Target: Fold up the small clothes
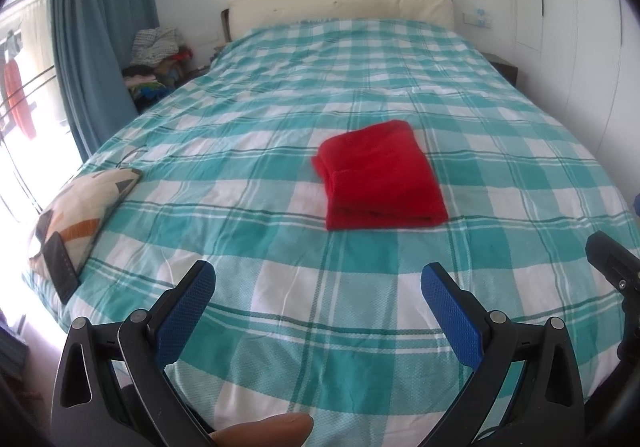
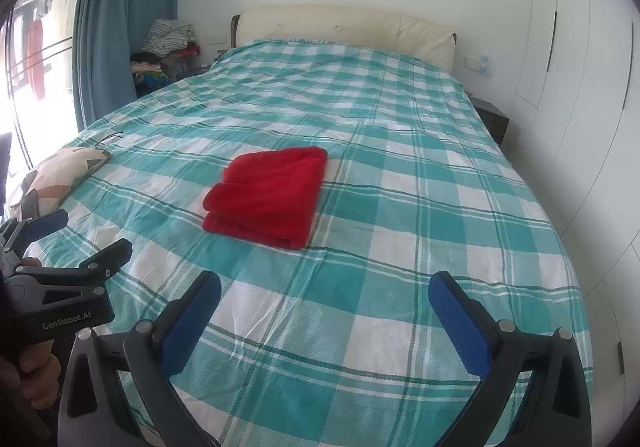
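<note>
Two grippers, both hovering level over the near end of the checked bedspread (image 1: 280, 119), pointing at the headboard. Left gripper (image 1: 319, 283) spread wide, nothing held, thumb (image 1: 264, 432) underneath. Right gripper (image 2: 325, 293) same deal, wide and empty. Folded red garment (image 1: 380, 177) lying mid-bed, well apart from both. Patterned pillow (image 1: 76, 215) far left.

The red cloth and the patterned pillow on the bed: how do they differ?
The red cloth is one plain colour; the patterned pillow is cream with dark and orange shapes. The cloth lies folded flat near the bed's middle; the pillow is plump and sits at the left edge. Both rest on the checked cover, untouched.
</note>
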`<state>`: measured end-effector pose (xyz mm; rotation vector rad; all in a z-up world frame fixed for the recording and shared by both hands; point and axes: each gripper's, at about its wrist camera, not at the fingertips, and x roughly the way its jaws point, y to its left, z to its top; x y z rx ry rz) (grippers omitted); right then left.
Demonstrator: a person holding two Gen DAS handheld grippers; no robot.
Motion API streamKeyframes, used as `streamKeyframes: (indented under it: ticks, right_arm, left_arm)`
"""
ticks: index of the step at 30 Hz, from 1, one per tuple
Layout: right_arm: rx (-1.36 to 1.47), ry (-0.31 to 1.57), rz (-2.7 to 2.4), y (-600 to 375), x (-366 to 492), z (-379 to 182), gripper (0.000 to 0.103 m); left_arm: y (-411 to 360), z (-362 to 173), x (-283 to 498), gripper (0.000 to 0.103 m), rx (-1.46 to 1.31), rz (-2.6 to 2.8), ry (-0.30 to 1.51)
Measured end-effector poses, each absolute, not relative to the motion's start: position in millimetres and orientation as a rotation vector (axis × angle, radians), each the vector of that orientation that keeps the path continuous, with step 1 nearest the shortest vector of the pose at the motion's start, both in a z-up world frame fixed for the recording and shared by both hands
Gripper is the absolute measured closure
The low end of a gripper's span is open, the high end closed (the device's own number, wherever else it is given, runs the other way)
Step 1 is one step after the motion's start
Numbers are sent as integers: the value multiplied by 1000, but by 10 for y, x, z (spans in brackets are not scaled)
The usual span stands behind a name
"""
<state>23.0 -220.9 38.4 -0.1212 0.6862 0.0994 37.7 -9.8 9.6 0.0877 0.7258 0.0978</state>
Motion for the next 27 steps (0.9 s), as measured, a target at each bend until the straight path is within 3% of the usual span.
streamKeyframes:
  ticks: [27]
  right_arm:
    - [-115, 700, 95, -2194, 256, 385, 1]
  left_arm:
    - [-105, 95, 373, 0, 42, 63, 762]
